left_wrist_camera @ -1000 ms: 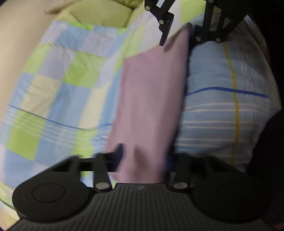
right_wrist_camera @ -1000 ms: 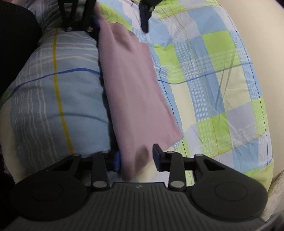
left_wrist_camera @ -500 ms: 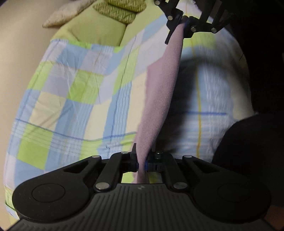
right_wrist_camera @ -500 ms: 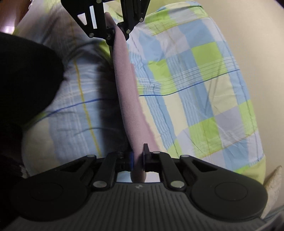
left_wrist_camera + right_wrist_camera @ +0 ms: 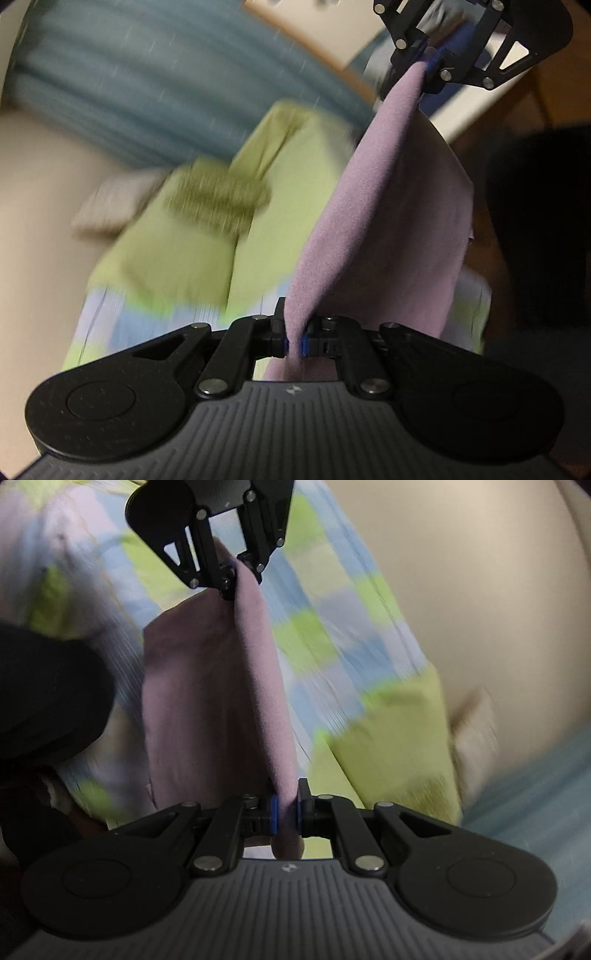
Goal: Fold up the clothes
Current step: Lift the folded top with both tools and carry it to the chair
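Pink cloth (image 5: pixel 388 229) hung stretched between the two tools, raised above the checked bedsheet (image 5: pixel 332 602). The left gripper (image 5: pixel 294 339) was clamped on one corner of it and the right gripper (image 5: pixel 285 812) on the other, blue pads pressed against the fabric from both sides. Beyond lay a green pillow (image 5: pixel 177 254), blurred, then a teal curtain (image 5: pixel 147 92).

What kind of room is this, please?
Probably a bedroom. A checked sheet covers a bed, green pillows lie at its head, and a blue curtain hangs behind. Both grippers hold up a pink cloth.
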{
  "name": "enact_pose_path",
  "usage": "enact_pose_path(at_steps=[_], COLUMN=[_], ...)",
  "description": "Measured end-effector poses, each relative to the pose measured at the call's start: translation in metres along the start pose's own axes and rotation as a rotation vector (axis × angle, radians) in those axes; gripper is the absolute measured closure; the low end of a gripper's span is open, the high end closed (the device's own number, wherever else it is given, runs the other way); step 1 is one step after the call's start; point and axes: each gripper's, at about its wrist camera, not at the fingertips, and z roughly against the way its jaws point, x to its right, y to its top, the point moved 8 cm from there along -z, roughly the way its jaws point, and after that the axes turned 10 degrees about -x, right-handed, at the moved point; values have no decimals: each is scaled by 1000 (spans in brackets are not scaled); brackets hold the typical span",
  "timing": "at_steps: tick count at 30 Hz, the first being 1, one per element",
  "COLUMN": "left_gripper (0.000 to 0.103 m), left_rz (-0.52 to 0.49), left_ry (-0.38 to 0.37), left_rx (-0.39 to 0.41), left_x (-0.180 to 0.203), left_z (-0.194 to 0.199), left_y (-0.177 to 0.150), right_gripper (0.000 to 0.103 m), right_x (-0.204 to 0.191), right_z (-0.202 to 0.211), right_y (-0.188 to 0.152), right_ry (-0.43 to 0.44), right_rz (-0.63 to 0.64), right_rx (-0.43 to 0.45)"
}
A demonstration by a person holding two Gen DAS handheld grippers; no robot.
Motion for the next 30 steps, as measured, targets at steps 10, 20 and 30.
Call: enact_pose_path(at_steps=[10,20,30], left_gripper=[96,96,89], left_rz=[-153,-169,-258], left_ry=[-46,-122,-272], left_rx=[363,551,413], left_x=[-33,-11,97], left_z=[-77,-193,-291], left_y=[246,412,360], right_gripper=[97,97,97], right_x=[141,254,103], right_z=[18,-16,-86], right_y=[-156,-281,-348], right_ry=[-234,-498,-261], right_rz=[-269,-320,-319], right_rx=[-320,-555,-716])
